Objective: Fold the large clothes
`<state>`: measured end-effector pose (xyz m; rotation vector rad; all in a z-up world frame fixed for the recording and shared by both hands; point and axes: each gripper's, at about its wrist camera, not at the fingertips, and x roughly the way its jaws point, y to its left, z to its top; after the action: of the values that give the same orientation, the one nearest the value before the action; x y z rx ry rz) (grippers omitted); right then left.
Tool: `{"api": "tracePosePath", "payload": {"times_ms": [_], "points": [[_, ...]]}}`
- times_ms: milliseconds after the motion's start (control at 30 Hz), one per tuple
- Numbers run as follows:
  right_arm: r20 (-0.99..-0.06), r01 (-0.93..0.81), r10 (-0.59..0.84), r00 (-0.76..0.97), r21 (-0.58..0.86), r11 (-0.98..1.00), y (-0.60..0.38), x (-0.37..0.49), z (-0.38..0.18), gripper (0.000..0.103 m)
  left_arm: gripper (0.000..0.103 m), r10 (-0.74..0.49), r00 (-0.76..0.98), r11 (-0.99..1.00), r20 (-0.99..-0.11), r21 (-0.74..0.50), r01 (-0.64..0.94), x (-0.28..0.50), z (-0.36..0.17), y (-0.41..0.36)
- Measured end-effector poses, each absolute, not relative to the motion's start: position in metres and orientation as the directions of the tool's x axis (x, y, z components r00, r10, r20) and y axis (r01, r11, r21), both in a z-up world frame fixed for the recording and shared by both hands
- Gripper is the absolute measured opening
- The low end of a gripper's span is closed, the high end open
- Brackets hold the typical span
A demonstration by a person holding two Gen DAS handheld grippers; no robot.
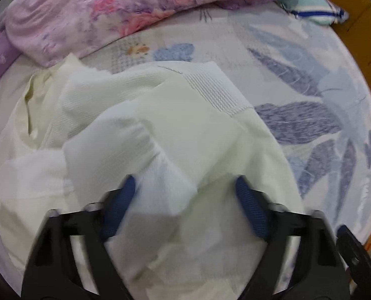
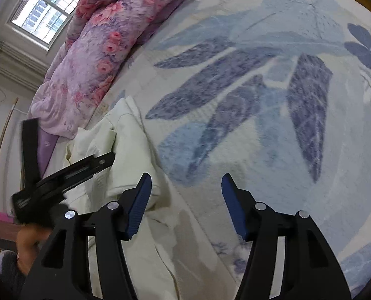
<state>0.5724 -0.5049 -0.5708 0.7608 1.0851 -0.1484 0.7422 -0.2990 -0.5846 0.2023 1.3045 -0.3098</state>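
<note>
1. Bed (image 2: pixel 273 130), covered by pale sheet with big blue-violet leaf print; fills most of both views.
2. Floral quilt (image 1: pixel 105 7), pink and lilac, bunched along far edge of bed; seen again at upper left in right wrist view, below a barred window (image 2: pixel 47 7).
3. Cream garment (image 1: pixel 160 115), loosely heaped on the sheet near the quilt, several layers overlapping, a ribbed stitched panel facing up; blurred in places. In right wrist view lies at lower left, running under left finger of right claw.
4. Small pillow (image 1: pixel 313 7), mint with blue stripe, at far corner of bed just beside quilt end.
5. Left claw (image 1: pixel 185 195), pointing steeply down over the garment; blue pads apart, a raised fold of cream cloth between them. Left pad against the fold; right pad looks clear of it. Not clamped. Also visible from right wrist view as black frame at left edge, over the garment.
6. Right claw (image 2: pixel 186 200), angled down over bed; blue pads well apart, nothing between them but sheet and garment edge below. Holding nothing.
7. Person's hand (image 2: pixel 29 245), partly visible at lower left of right wrist view, gripping body of left claw.
</note>
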Motion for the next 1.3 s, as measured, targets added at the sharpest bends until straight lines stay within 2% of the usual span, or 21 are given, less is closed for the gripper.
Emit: {"api": "tracePosePath", "payload": {"times_ms": [33, 100, 167, 267, 367, 433, 533, 633, 733, 800, 867, 933, 967, 1033, 1200, 1300], "points": [[-0.841, 0.471, 0.247, 0.481, 0.485, 0.737, -0.506, 0.571, -0.572, 0.056, 0.021, -0.082, 0.233, 0.935, -0.969, 0.006, 0.355, 0.745, -0.587, -0.3], [-0.838, 0.472, 0.258, 0.482, 0.496, 0.729, -0.505, 0.571, -0.575, 0.056, 0.014, -0.142, 0.247, 0.937, -0.959, -0.049, 0.346, 0.75, -0.577, -0.284], [-0.834, 0.468, 0.258, 0.488, 0.5, 0.729, -0.502, 0.574, -0.573, 0.056, 0.014, -0.187, 0.3, 0.944, -0.935, -0.087, 0.318, 0.751, -0.555, -0.259], [-0.807, 0.443, 0.293, 0.513, 0.541, 0.715, -0.491, 0.582, -0.566, 0.056, 0.014, -0.317, 0.414, 0.942, -0.853, -0.231, 0.245, 0.744, -0.501, -0.193], [-0.774, 0.384, 0.343, 0.532, 0.581, 0.717, -0.471, 0.598, -0.558, 0.056, 0.014, -0.338, 0.52, 0.941, -0.785, -0.301, 0.157, 0.732, -0.465, -0.112], [-0.759, 0.338, 0.373, 0.534, 0.596, 0.729, -0.452, 0.612, -0.553, 0.056, 0.013, -0.298, 0.559, 0.946, -0.774, -0.319, 0.062, 0.725, -0.461, -0.054], [-0.753, 0.286, 0.414, 0.512, 0.603, 0.744, -0.423, 0.631, -0.552, 0.056, 0.013, -0.242, 0.568, 0.935, -0.787, -0.346, -0.08, 0.714, -0.475, 0.011], [-0.776, 0.25, 0.447, 0.445, 0.587, 0.77, -0.395, 0.648, -0.563, 0.056, 0.014, -0.265, 0.525, 0.874, -0.809, -0.431, -0.224, 0.703, -0.513, 0.063], [-0.794, 0.221, 0.479, 0.374, 0.578, 0.785, -0.375, 0.661, -0.582, 0.041, 0.014, -0.273, 0.474, 0.809, -0.837, -0.466, -0.358, 0.688, -0.555, 0.094], [-0.8, 0.231, 0.499, 0.334, 0.582, 0.779, -0.367, 0.669, -0.594, 0.041, 0.014, -0.279, 0.483, 0.769, -0.83, -0.495, -0.405, 0.678, -0.566, 0.103], [-0.827, 0.245, 0.472, 0.306, 0.547, 0.8, -0.362, 0.674, -0.601, 0.041, 0.02, -0.296, 0.486, 0.719, -0.822, -0.527, -0.454, 0.668, -0.574, 0.111], [-0.848, 0.263, 0.454, 0.273, 0.52, 0.813, -0.36, 0.678, -0.612, 0.041, 0.038, -0.246, 0.432, 0.726, -0.868, -0.46, -0.512, 0.663, -0.583, 0.117], [-0.853, 0.269, 0.452, 0.262, 0.514, 0.814, -0.36, 0.679, -0.616, 0.041, 0.038, -0.239, 0.416, 0.727, -0.877, -0.446, -0.523, 0.662, -0.585, 0.12], [-0.865, 0.27, 0.44, 0.241, 0.495, 0.826, -0.357, 0.682, -0.622, 0.041, 0.051, -0.212, 0.382, 0.724, -0.899, -0.408, -0.557, 0.656, -0.592, 0.131], [-0.864, 0.265, 0.439, 0.247, 0.496, 0.827, -0.361, 0.685, -0.609, 0.043, 0.051, -0.234, 0.378, 0.708, -0.896, -0.424, -0.565, 0.657, -0.583, 0.148], [-0.864, 0.227, 0.381, 0.33, 0.465, 0.856, -0.371, 0.697, -0.583, 0.051, 0.061, -0.223, 0.411, 0.725, -0.884, -0.432, -0.537, 0.675, -0.564, 0.151]]}}
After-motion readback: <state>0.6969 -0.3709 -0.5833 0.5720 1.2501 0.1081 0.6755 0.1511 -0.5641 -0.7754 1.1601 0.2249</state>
